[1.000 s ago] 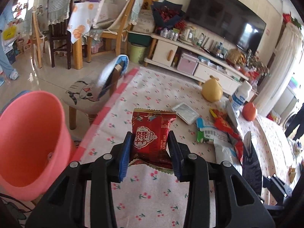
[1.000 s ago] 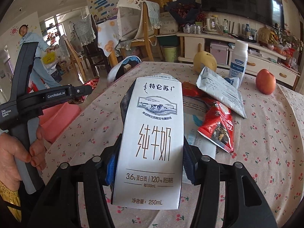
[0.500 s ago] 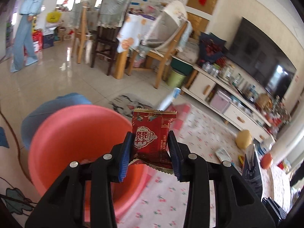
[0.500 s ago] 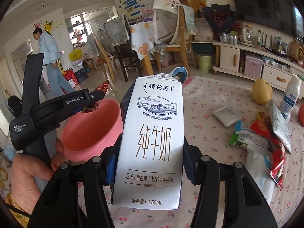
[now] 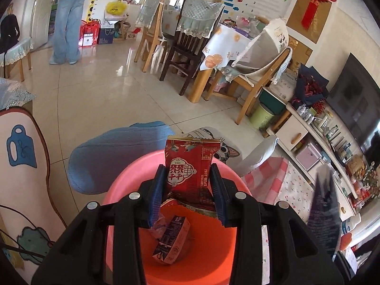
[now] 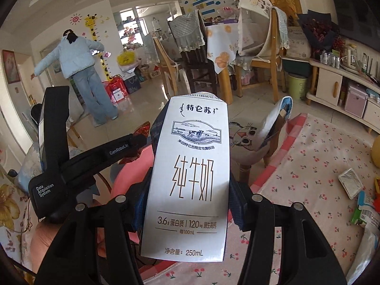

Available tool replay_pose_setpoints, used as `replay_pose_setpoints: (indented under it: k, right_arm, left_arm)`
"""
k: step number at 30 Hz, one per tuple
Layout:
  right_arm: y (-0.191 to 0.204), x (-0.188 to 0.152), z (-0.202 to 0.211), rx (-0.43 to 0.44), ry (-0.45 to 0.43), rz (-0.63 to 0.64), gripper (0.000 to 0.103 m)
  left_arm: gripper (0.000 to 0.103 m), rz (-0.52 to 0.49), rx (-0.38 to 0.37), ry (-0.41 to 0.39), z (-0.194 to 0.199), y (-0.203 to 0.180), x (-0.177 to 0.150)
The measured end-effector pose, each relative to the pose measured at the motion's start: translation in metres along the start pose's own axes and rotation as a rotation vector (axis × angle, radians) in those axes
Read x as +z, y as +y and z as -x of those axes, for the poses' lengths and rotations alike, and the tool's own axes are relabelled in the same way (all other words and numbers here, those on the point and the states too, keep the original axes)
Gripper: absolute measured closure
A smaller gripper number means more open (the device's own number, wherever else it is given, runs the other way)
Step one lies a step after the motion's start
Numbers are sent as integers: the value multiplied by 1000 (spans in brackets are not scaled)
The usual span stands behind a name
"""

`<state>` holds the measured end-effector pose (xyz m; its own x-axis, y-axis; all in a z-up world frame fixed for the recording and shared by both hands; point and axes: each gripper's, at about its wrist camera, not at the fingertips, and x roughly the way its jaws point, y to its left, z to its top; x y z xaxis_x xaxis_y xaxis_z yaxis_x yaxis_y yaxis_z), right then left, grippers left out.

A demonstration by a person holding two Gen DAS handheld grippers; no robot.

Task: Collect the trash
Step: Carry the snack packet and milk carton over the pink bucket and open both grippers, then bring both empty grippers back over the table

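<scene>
My left gripper (image 5: 187, 190) is shut on a red snack wrapper (image 5: 188, 168) and holds it right above the open pink bin (image 5: 123, 185). A small carton (image 5: 172, 241) and another scrap lie in the bin's bottom. My right gripper (image 6: 187, 194) is shut on a white 250 mL milk carton (image 6: 190, 178), held upright. In the right wrist view the left gripper (image 6: 140, 140) shows at the left over the pink bin (image 6: 142, 159), which the carton mostly hides. Several wrappers (image 6: 365, 209) lie on the cherry-print table (image 6: 308, 166) at the right.
A cat-print stool (image 6: 247, 140) with a blue backrest stands beside the table and bin. A blue cushion (image 5: 114, 156) lies behind the bin. A person (image 6: 80, 71) stands far back by chairs and a dining table. A TV cabinet (image 5: 320, 137) runs along the right wall.
Both grippers swung left, away from the table. The left gripper with the red wrapper now sits over the bin's opening. The right gripper with the milk carton followed toward the bin.
</scene>
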<state>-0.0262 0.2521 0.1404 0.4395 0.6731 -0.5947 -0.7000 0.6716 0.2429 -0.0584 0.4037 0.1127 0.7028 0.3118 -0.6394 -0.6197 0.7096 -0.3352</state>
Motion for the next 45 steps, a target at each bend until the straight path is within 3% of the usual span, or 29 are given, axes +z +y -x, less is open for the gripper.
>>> replay_pose_setpoints:
  k: [5,7,8,10,13,18,24,31,39,45]
  right_arm:
    - [-2,-4,-28,19,43,-29,45]
    - [-7,-9,-32,28,56,-55,38]
    - [-8,-11,-31,26,54,-63,36]
    - [-10,-19,-26,11,44,-64,33]
    - [-12,-26,-16,-36,24,-52,22]
    - [-14,-42,3,-136,8,-2,13]
    - [-23,-66,27,-239,4,57,13]
    - [-44,-90,63,-302,-33,49,9]
    - [-49,-115,100,-392,-102,135,7]
    - [-55,-128,127,-439,-136,166,5]
  left_arm:
    - [62,29,16,19,-6,12,1]
    - [60,45,25,18,-8,16,3]
    - [58,48,31,14,-8,17,4]
    - [43,47,52,2,-6,18,3]
    - [37,41,45,-6,-6,17,3]
    - [27,-32,24,-19,-7,1,-2]
    - [17,-76,-55,-108,6,-16,-13]
    - [13,-139,-185,-126,16,-41,-25]
    - [11,-232,-179,-143,30,-73,-37]
    - [11,-265,-240,-107,33,-85,-51]
